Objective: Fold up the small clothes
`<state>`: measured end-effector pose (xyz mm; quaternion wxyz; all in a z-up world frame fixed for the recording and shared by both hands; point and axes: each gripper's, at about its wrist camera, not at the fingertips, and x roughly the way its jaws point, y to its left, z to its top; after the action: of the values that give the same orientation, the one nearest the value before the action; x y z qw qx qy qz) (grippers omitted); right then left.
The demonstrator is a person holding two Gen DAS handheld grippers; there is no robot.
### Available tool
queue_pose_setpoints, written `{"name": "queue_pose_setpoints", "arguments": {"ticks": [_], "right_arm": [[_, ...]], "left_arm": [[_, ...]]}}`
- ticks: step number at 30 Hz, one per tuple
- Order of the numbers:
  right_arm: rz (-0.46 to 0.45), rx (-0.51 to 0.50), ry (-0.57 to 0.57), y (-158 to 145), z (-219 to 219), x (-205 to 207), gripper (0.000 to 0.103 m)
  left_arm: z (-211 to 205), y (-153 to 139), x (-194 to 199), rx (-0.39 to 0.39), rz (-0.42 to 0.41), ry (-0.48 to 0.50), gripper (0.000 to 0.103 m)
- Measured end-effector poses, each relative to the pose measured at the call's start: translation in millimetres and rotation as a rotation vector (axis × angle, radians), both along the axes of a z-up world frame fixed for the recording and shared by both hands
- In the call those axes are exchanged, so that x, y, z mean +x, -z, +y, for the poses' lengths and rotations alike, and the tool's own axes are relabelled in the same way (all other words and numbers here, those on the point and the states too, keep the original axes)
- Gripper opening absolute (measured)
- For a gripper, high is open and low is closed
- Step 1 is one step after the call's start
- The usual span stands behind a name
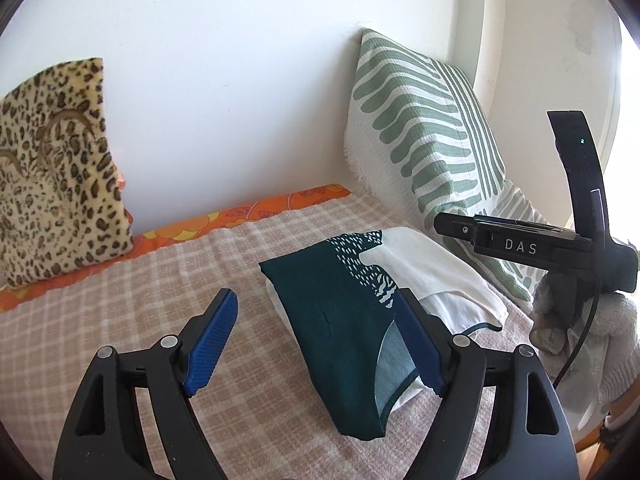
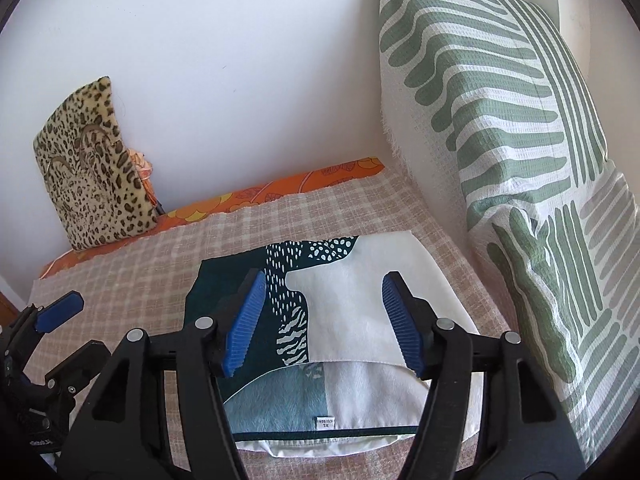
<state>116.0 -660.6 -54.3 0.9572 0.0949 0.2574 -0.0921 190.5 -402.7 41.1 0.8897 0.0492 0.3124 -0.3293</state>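
- The garment (image 2: 340, 312) lies folded on the checked blanket (image 2: 132, 264), dark teal on one half, white on the other, with dotted and striped print where the two meet.
- Its top layer is turned back at the near edge, so you can see the pale blue inside, a small size label (image 2: 324, 423) and the teal-piped waistband.
- Your right gripper (image 2: 324, 324) hangs over the garment with its jaws spread wide and holds nothing; one blue pad (image 2: 246, 322) sits above the teal half and the other above the white half.
- Your left gripper (image 1: 316, 344) is also wide open and empty; its right pad (image 1: 420, 344) is over the garment's near corner and its left pad is over bare blanket beside the garment.
- From the left wrist view, the right gripper's body, marked DAS, is just past the garment's white side.
- A green-and-white striped pillow (image 2: 500, 100) leans on the wall beside the garment's white half.
- A leopard cushion (image 2: 94, 172) stands well apart from the garment, by the wall beyond its teal side.
- An orange floral sheet (image 2: 280, 188) shows along the wall, behind the garment, at the blanket's far edge.
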Motion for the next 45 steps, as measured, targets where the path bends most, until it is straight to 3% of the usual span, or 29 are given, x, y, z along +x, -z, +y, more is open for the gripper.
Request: {"name": "queue_pose_setpoints", "arguments": {"ticks": [7,14,19,25,29,45], "right_arm": [[-0.083,-0.019,0.052,-13.5,33.1,-60.5,0.085],[-0.116,-0.026,0.099,-5.7,61.2,-108.7,0.091],[-0.130,-0.029,0.120,6.1,80.9,-138.3,0.092],[-0.169,-0.022,0.160,17.5,95.0,-165.8,0.097],[-0.181,-0.027,0.177,27.5,102.5,-177.0,0.102],[-0.215,-0.066,0.189,44.5,121.5,-186.4,0.103]], "left_arm": [[34.9,-22.0,-42.9,-0.019,-0.041,0.014,0.081],[63.6,-35.5,-82.8,-0.025,-0.089,0.014,0.086],[86.5,-39.4,-109.2,-0.034,-0.108,0.013,0.103],[107.0,-35.9,-133.6,-0.010,-0.126,0.002,0.103],[114.8,-31.3,-147.5,0.009,-0.139,0.000,0.103],[142.0,-11.8,-171.8,-0.005,-0.138,-0.018,0.103]]}}
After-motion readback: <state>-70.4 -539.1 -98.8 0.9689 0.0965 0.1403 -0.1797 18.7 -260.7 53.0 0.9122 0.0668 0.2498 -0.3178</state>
